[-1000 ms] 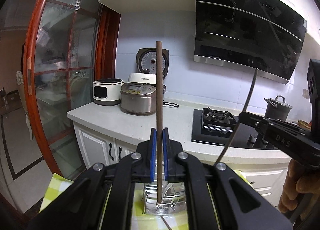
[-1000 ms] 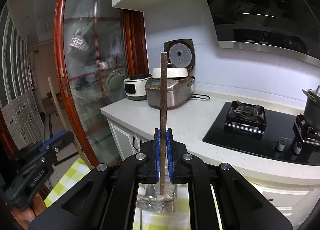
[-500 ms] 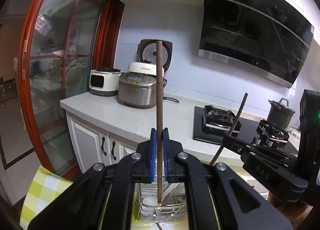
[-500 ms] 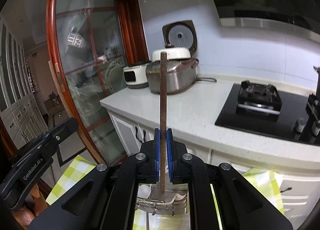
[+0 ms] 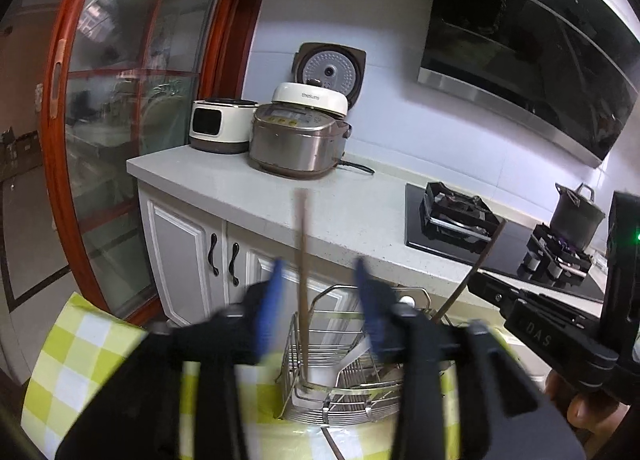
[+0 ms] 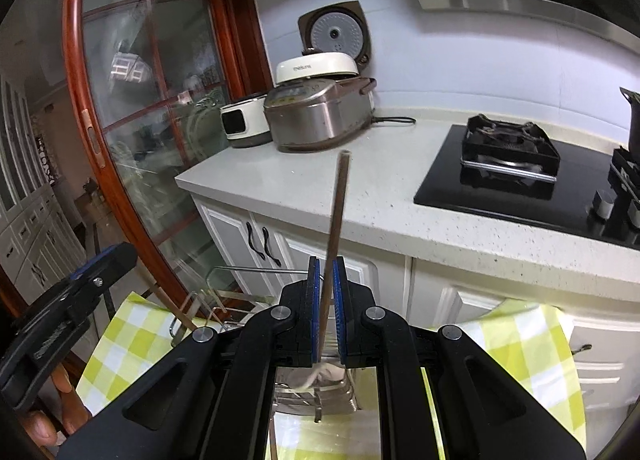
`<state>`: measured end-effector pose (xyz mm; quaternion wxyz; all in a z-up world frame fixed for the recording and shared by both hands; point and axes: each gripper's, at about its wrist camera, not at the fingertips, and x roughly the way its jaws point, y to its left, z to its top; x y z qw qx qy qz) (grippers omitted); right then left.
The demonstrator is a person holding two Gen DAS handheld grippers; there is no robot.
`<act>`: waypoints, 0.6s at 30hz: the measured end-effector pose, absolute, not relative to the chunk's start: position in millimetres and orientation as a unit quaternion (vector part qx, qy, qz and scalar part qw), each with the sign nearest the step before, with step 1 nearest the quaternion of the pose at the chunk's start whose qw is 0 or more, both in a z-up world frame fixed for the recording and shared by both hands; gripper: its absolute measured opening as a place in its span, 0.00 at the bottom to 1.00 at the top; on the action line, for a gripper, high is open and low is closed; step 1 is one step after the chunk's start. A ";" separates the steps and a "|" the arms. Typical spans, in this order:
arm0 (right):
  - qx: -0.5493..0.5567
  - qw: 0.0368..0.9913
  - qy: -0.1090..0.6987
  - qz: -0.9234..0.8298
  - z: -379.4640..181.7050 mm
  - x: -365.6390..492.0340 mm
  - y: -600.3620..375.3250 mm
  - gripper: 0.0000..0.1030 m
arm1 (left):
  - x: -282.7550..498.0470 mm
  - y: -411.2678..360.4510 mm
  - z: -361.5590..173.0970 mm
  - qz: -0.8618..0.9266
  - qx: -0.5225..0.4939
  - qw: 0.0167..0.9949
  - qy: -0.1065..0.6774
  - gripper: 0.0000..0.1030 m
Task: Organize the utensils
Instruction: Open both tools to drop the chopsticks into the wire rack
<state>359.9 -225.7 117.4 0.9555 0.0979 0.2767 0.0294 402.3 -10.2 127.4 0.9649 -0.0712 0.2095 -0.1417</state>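
In the left wrist view my left gripper [image 5: 318, 300] is open, its blue pads spread wide and blurred. A brown chopstick [image 5: 302, 280] stands free between them with its lower end in the wire utensil basket [image 5: 340, 392] on the green checked cloth. In the right wrist view my right gripper [image 6: 327, 308] is shut on a second brown chopstick [image 6: 336, 220], which tilts slightly right above the basket [image 6: 312, 388]. The right gripper also shows at the right of the left wrist view [image 5: 552, 336], with its chopstick [image 5: 476, 264] reaching into the basket.
Green-and-white checked cloth [image 6: 132, 336] covers the table under the basket. Behind stand white cabinets [image 5: 188, 260], a stone counter with rice cookers [image 5: 298, 140], a gas hob [image 6: 508, 156] and a pot [image 5: 578, 216]. A red-framed glass door [image 5: 60, 140] is at the left.
My left gripper has opened and let go of its chopstick, which dropped down into the basket. Both grippers have lowered toward the basket. The right gripper still holds its chopstick.
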 end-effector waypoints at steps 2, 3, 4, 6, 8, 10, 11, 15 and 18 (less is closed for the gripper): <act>0.100 0.956 0.275 0.025 119.2 355.4 -229.5 0.11 | 397.2 -6.7 129.6 -0.135 -0.071 0.967 0.205 0.48; 0.101 0.956 0.273 0.023 120.3 352.1 -231.5 0.11 | 393.8 -4.0 130.5 -0.130 -0.072 0.968 0.203 0.53; 0.103 0.957 0.269 0.021 122.2 347.3 -234.0 0.11 | 389.2 -0.4 131.4 -0.125 -0.076 0.969 0.200 0.55; 0.105 0.959 0.263 0.015 125.2 337.3 -238.9 0.11 | 379.2 6.0 134.2 -0.118 -0.083 0.970 0.194 0.57; 0.108 0.961 0.253 0.004 127.9 320.6 -247.4 0.12 | 362.4 14.2 135.6 -0.107 -0.086 0.973 0.186 0.59; 0.113 0.964 0.241 -0.008 129.0 301.7 -258.2 0.24 | 346.5 19.8 135.4 -0.102 -0.081 0.975 0.181 0.61; 0.113 0.965 0.236 -0.013 129.1 293.1 -262.6 0.33 | 339.1 21.1 134.2 -0.101 -0.076 0.975 0.181 0.61; 0.100 0.972 0.208 -0.050 123.9 251.9 -276.5 0.84 | 304.8 25.4 122.5 -0.103 -0.049 0.977 0.181 0.64; 0.066 0.970 0.220 -0.075 105.6 226.2 -278.5 0.84 | 285.5 26.2 104.9 -0.108 -0.029 0.970 0.214 0.71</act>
